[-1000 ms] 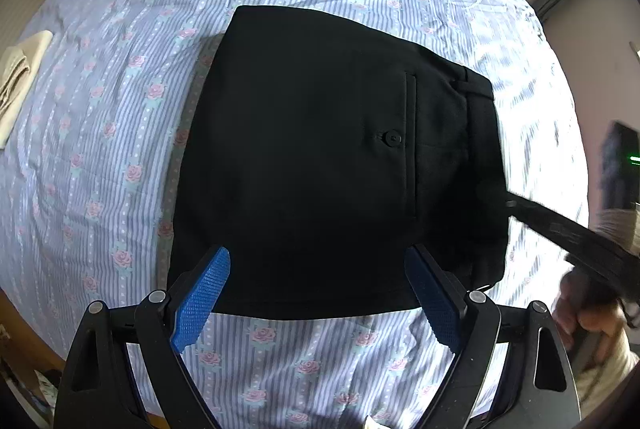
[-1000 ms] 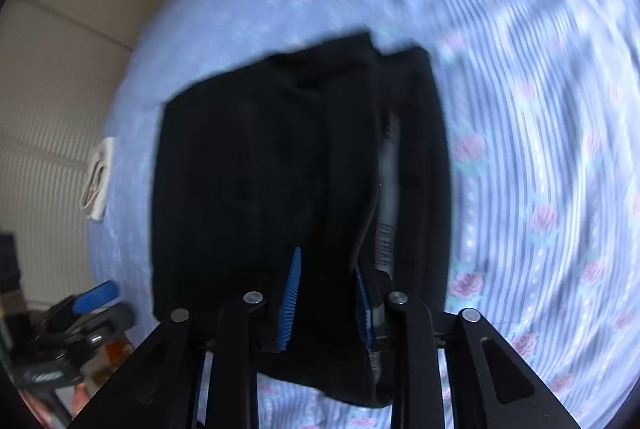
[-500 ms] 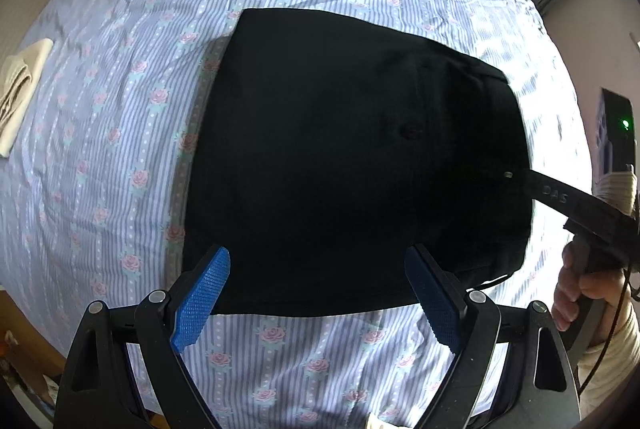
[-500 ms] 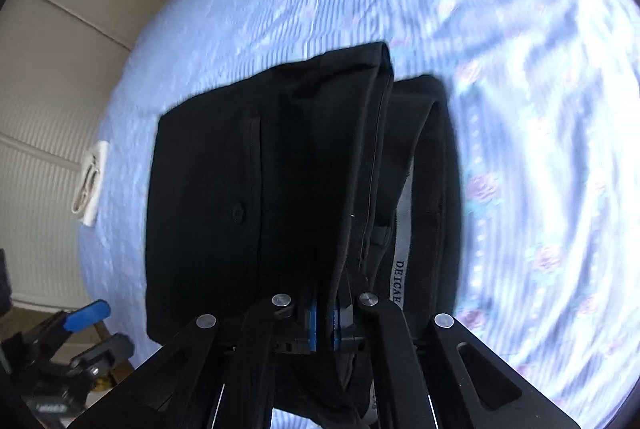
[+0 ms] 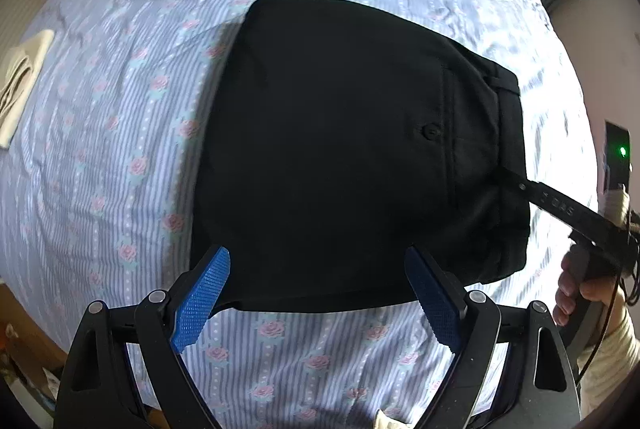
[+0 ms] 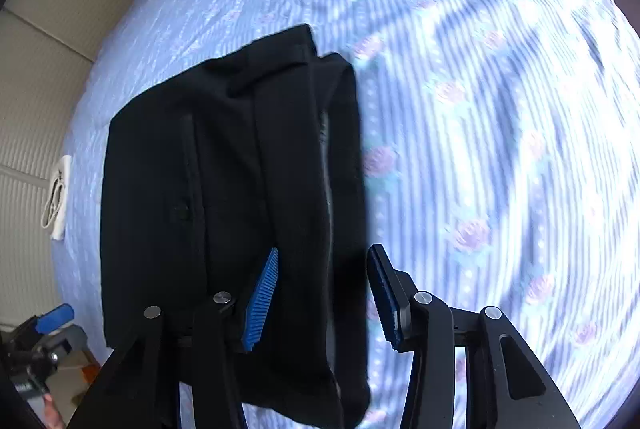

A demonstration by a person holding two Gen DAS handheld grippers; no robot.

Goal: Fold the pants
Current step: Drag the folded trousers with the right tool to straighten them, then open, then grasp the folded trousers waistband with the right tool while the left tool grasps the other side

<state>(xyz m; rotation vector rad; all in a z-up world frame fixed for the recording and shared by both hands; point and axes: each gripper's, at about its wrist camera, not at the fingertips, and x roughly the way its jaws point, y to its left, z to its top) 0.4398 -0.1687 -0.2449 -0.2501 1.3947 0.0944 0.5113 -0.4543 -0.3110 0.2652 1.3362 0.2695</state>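
Hovering over the near hem of the folded pants (image 5: 340,149), the left gripper (image 5: 316,293) keeps its blue pads (image 5: 202,293) spread wide, nothing between them. The right gripper (image 6: 324,293), held in a hand (image 5: 576,289) at the right edge of the left wrist view, carries small embossed characters on its black finger, too blurred to read; its jaws have just been opening and now stand parted astride the waistband end of the pants, the pads clear of the cloth. The pants are black, folded into a compact rectangle, back pocket uppermost with its button (image 5: 430,130) and a belt loop showing. They lie flat on a bedsheet (image 5: 132,117) striped pale blue with pink roses. Farther off, a cream folded cloth (image 5: 18,85) rests near the sheet's left edge.
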